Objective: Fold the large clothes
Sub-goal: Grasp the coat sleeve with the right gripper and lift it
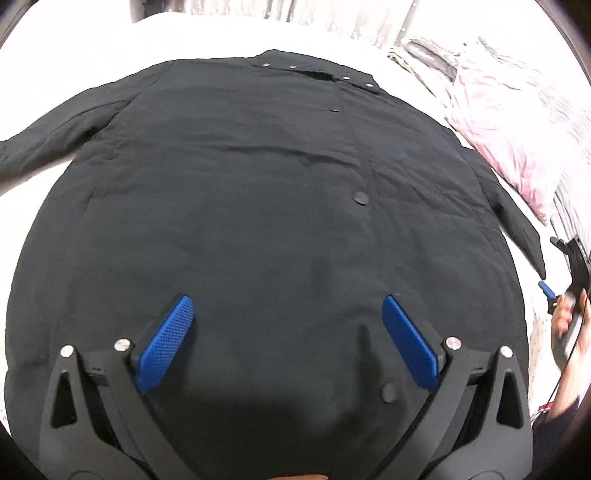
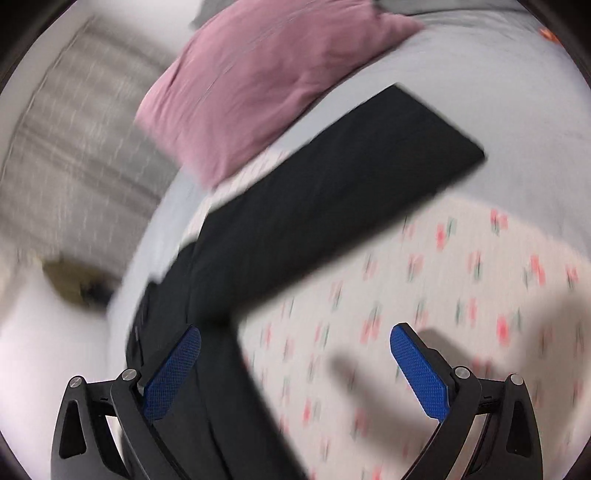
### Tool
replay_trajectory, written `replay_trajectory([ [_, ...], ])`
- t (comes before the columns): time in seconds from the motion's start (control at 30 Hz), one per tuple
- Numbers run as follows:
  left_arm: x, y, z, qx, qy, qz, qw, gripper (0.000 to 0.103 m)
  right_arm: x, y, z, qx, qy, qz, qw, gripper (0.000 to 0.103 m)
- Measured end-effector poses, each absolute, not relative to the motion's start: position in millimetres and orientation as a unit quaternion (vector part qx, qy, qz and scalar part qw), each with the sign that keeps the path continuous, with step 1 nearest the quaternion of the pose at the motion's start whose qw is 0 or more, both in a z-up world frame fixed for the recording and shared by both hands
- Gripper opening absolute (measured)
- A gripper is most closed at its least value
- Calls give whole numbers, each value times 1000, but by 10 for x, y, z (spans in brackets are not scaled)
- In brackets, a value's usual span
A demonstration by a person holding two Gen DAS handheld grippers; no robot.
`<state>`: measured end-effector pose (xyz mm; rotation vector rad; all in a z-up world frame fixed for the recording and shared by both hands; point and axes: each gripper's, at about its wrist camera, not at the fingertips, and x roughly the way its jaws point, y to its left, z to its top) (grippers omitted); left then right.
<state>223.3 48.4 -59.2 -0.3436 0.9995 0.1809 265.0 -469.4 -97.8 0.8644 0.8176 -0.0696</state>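
Observation:
A large black coat (image 1: 258,206) lies spread flat on a white bed, collar far, snap buttons down its front, sleeves out to both sides. My left gripper (image 1: 286,306) is open and empty, hovering over the coat's lower front. My right gripper (image 2: 295,336) is open and empty above the coat's right sleeve (image 2: 332,192), which stretches away over the floral sheet; this view is blurred. The right gripper also shows in the left wrist view (image 1: 546,290) at the far right, beside the sleeve cuff.
A pink pillow (image 1: 517,125) (image 2: 258,81) lies at the bed's right, beyond the sleeve. A patterned item (image 1: 424,55) lies near the collar's far right. The sheet (image 2: 461,295) is white with small red flowers. Pale curtains (image 1: 314,14) hang behind the bed.

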Motion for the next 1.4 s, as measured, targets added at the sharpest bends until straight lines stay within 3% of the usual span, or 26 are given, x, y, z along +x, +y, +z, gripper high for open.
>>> replay_trajectory([
  [0.1,2282,646,-607,-183,480,89,853,102,2916,-4983,-1105,430,382,-80,814,86],
  [0.17,2324,679,-608,-187,476,91,855,102,3053,-5138,-1210,440,385,-122,802,50],
  [0.3,2363,750,-572,-183,469,105,857,102,3212,-5357,-1339,487,367,-167,775,35],
  [0.37,2390,793,-535,-180,461,116,861,102,3303,-5398,-1290,469,368,-190,780,14],
  [0.73,2406,1070,-507,-177,460,160,855,102,3480,-4798,-161,270,285,-174,903,9],
  [0.9,2356,1177,-540,-189,462,164,850,102,3602,-4480,94,246,277,-167,914,9],
  [1.0,2323,1255,-482,-211,449,169,852,102,3670,-3957,476,215,233,-131,939,9],
  [1.13,2259,1406,-462,-244,437,170,849,102,3602,-2571,1055,120,155,7,981,9],
  [1.27,2215,1547,-492,-267,434,180,842,102,3442,-1122,907,25,177,148,973,10],
  [1.4,2176,1669,-510,-295,424,184,836,102,3400,191,46,-98,290,219,927,15],
])
